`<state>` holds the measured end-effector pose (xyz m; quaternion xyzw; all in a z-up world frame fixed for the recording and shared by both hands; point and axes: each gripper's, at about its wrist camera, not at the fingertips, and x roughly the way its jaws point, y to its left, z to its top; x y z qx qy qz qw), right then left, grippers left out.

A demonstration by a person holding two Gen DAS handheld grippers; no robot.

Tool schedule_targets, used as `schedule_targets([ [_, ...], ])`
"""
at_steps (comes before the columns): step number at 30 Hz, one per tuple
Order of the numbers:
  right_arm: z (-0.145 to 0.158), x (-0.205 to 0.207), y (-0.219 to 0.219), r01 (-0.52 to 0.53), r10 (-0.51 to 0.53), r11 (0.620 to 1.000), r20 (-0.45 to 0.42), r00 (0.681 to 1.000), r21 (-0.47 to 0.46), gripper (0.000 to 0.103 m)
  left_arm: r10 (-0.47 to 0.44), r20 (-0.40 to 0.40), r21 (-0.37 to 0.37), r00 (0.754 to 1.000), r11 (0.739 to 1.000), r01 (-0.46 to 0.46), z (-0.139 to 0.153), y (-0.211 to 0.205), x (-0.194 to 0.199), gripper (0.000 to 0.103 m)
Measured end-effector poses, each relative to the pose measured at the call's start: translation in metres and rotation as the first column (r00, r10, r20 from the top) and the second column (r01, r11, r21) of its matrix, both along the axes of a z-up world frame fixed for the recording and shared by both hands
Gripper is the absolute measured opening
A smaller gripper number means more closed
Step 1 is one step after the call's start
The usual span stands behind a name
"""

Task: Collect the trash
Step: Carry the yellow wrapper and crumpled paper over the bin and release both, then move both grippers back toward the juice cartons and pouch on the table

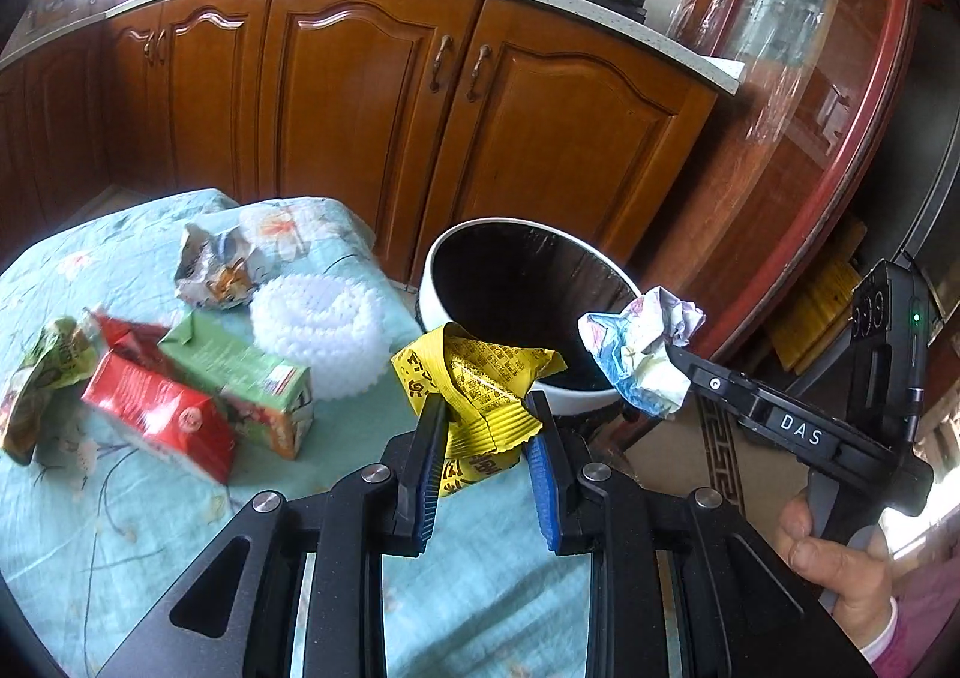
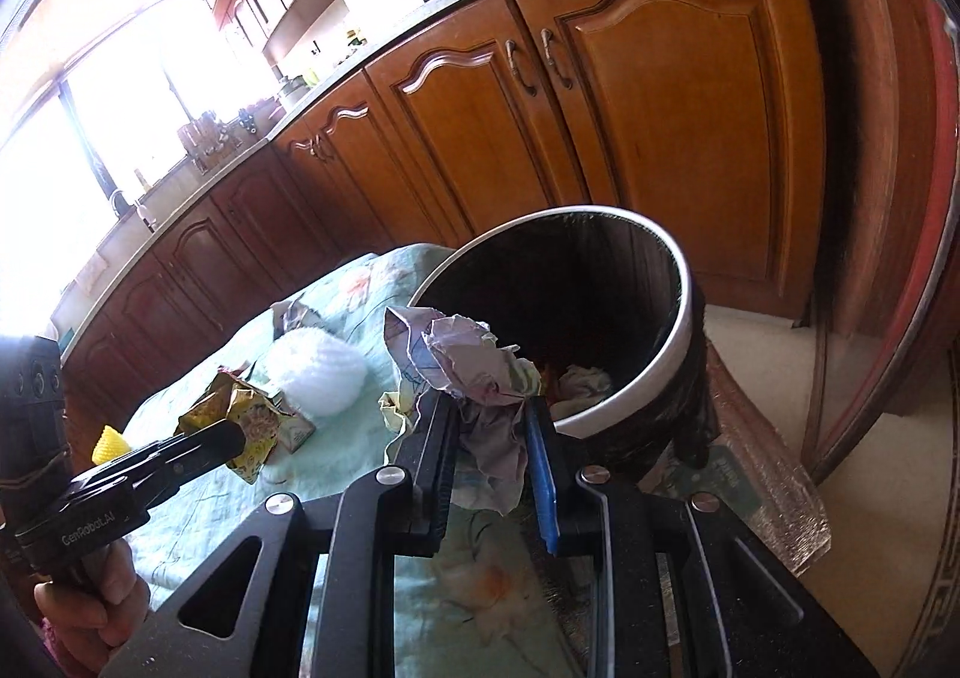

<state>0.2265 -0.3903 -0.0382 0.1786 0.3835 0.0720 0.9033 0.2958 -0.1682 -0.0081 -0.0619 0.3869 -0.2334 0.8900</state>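
Observation:
My left gripper is shut on a yellow printed wrapper and holds it above the table near the bin's rim. My right gripper is shut on a crumpled ball of white and pink paper, which also shows in the left wrist view at the bin's near right rim. The white bin with a black liner stands beside the table; in the right wrist view some trash lies inside it.
On the light blue floral tablecloth lie a red carton, a green carton, a green crumpled bag, a crumpled foil wrapper and a white foam net. Wooden kitchen cabinets stand behind.

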Motion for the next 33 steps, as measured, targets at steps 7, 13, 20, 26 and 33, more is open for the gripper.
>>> schedule_targets([
  [7, 0.004, 0.024, -0.018, 0.028, -0.028, 0.999, -0.004, 1.000, -0.036, 0.023, -0.026, 0.003, 0.034, 1.000, 0.999, 0.026, -0.002, -0.029, 0.036, 0.025],
  [13, 0.005, 0.043, -0.026, 0.027, -0.027, 0.998, -0.009, 1.000, -0.051, 0.023, -0.040, -0.016, 0.046, 0.999, 0.998, 0.041, -0.008, -0.050, 0.063, 0.025],
  [20, -0.002, 0.058, -0.030, 0.018, -0.020, 0.998, -0.022, 1.000, -0.066, 0.023, -0.041, -0.028, 0.070, 0.999, 0.997, 0.042, -0.016, -0.068, 0.086, 0.025],
  [26, -0.006, 0.067, -0.034, 0.015, -0.017, 0.997, -0.032, 0.999, -0.073, 0.025, -0.044, -0.051, 0.070, 0.998, 0.996, 0.047, -0.025, -0.081, 0.103, 0.028],
  [33, -0.013, 0.077, -0.040, 0.024, -0.026, 0.998, -0.042, 0.999, -0.054, 0.046, -0.037, -0.069, 0.061, 0.997, 0.997, 0.041, -0.029, -0.081, 0.106, 0.057],
])
